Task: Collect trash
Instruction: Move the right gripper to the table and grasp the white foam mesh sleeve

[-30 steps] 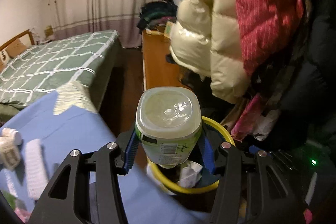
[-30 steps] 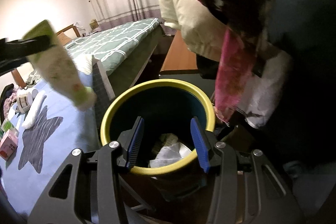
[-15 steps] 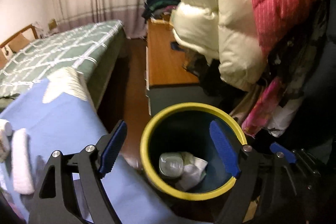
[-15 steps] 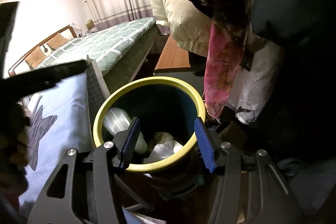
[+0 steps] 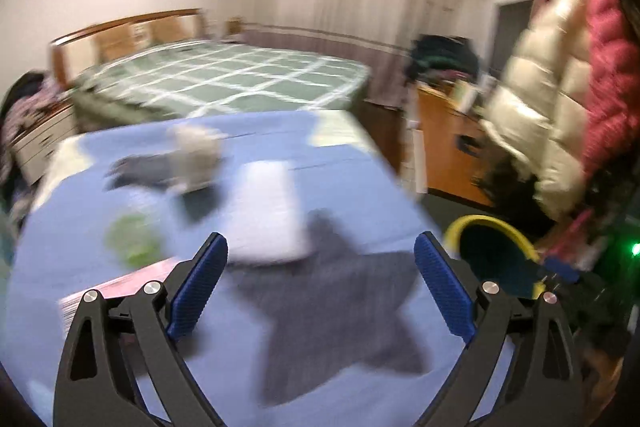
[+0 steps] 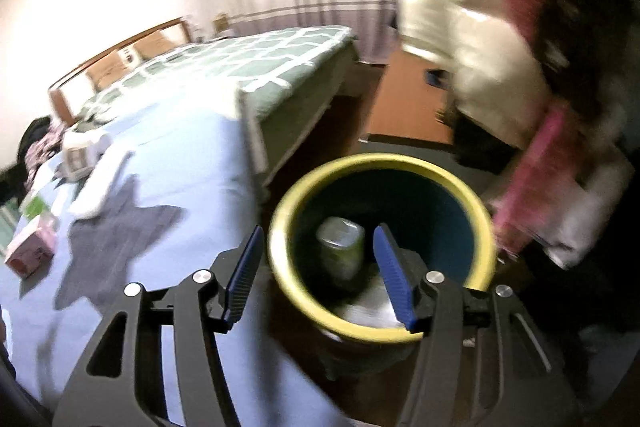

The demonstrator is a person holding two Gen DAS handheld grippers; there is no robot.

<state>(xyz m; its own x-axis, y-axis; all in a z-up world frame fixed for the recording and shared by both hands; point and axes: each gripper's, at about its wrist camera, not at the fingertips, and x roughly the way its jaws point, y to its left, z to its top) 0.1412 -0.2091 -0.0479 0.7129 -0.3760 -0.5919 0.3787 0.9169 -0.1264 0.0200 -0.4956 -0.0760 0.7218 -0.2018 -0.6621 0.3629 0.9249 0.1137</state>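
Left wrist view: left tool (image 5: pixel 320 283) spread wide, nothing between its blue pads, hanging over the blue tabletop (image 5: pixel 360 179) with a grey star print (image 5: pixel 336 311). Heavy blur. Yellow-rimmed bin (image 5: pixel 494 251) sits off the tabletop's right edge, on the floor side. On the tabletop, away from the bin: white rolled cloth (image 5: pixel 268 211), green blurry item (image 5: pixel 132 239), pink box (image 5: pixel 120 287), pale lump (image 5: pixel 196 155), kind cannot be told. Right wrist view: right tool (image 6: pixel 320 267) partly open, gripping nothing, its right finger over the bin's mouth, left finger outside the rim. Bin (image 6: pixel 280 259) holds a clear bottle (image 6: pixel 342 251) with green label, standing upright inside, plus crumpled white paper (image 6: pixel 372 307) on the bin's near side. Pink box (image 6: pixel 32 251) and green item (image 6: pixel 34 205) lie on the tabletop (image 6: pixel 200 187), well apart from the bin. Green checked bed (image 6: pixel 256 59) beyond the bin; hanging coats (image 6: pixel 500 75) above its right side.
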